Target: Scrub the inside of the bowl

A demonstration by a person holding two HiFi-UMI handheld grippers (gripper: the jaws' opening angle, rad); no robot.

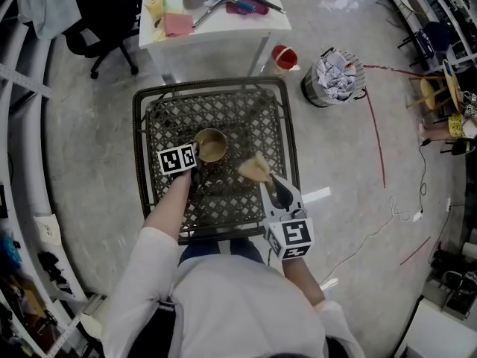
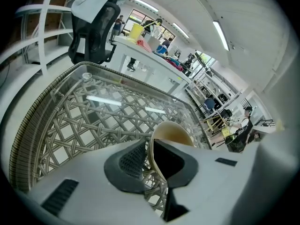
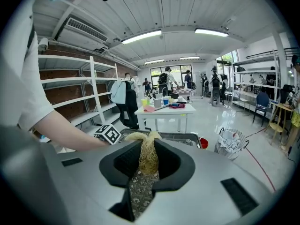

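Just left of centre on the woven tabletop [image 1: 246, 118] sits the tan bowl [image 1: 212, 145], its near rim clamped between the jaws of my left hand-held gripper [image 1: 197, 157]. My right hand-held gripper [image 1: 270, 182], closed on a straw-coloured fibre scrubber [image 1: 255, 168], holds it just beside the bowl, apart from it.

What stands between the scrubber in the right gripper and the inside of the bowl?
Nothing visible. The scrubber is beside the bowl, whose mouth is uncovered; only the woven table top lies between. The left gripper grips the rim at its left side.
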